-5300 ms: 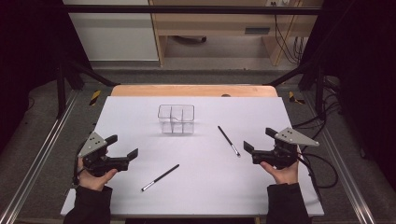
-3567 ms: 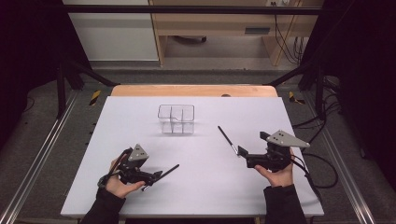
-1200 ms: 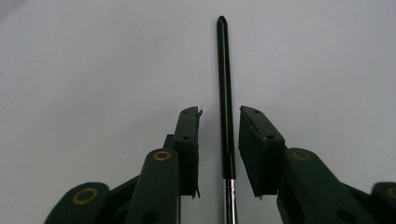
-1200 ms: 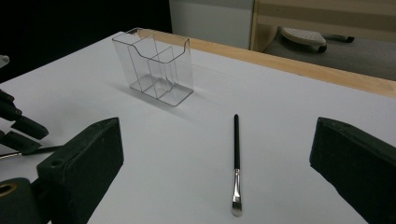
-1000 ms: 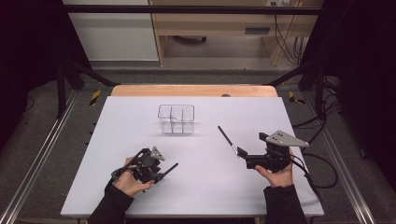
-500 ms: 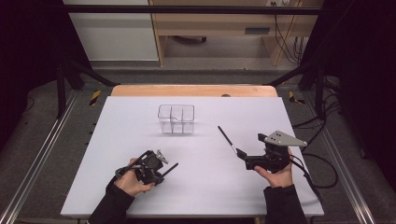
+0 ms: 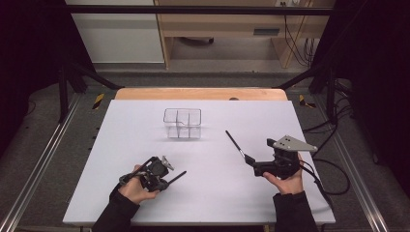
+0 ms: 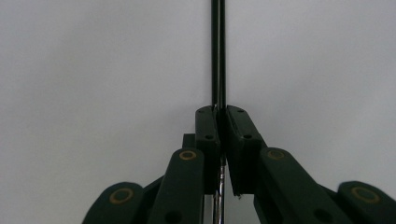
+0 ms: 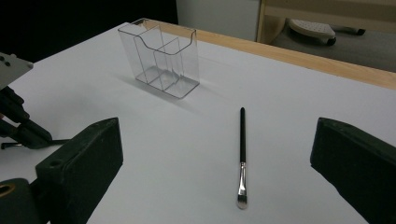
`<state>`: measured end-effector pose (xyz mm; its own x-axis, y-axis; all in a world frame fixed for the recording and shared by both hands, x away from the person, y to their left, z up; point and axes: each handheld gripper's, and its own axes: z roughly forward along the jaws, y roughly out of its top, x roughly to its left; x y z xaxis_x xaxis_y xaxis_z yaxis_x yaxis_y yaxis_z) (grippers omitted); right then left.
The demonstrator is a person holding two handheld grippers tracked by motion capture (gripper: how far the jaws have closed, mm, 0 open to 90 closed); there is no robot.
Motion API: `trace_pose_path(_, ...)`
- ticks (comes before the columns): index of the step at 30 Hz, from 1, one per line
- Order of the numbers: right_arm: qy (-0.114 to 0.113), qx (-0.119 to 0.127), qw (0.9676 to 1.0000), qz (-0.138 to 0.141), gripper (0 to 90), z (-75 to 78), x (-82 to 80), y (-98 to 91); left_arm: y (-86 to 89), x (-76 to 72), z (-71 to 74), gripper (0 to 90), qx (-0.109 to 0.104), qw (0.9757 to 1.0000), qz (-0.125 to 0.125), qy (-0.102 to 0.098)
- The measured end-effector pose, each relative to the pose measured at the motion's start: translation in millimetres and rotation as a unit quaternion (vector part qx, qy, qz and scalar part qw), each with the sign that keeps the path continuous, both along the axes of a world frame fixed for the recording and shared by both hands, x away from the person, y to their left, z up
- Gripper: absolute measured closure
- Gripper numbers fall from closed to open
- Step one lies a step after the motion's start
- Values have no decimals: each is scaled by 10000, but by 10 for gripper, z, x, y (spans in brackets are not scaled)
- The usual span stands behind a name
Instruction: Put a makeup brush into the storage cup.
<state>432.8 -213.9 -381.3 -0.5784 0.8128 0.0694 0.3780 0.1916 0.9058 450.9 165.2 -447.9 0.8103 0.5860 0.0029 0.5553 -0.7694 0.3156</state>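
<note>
L gripper point(image 8: 219, 135) fingers just closed on black brush point(image 8: 218, 51), R gripper point(image 9: 217, 154) fingers wide apart

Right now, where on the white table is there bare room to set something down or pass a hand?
Bare stretches: the far left, between the table edge and the clear organizer; the middle, between the left gripper shut on its brush and the loose brush; and the far right corner. It is tight where the right gripper, jaws open, sits at the loose brush's tip.

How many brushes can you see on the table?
2. One brush is pinched in the left claw, near the table's front left. The other brush lies loose on the table, right in front of the open right claw.
</note>
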Motion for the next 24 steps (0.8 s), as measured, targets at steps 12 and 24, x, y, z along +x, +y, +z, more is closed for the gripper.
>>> trace_pose_path(12,63,-86,9999,45,29,-27,17,33,27,-12,2,835,-104,9997,-187,-115)
trace_pose_path(24,-5,-234,9997,87,30,1,-6,77,59,-119,268,835,-657,9961,-433,-402)
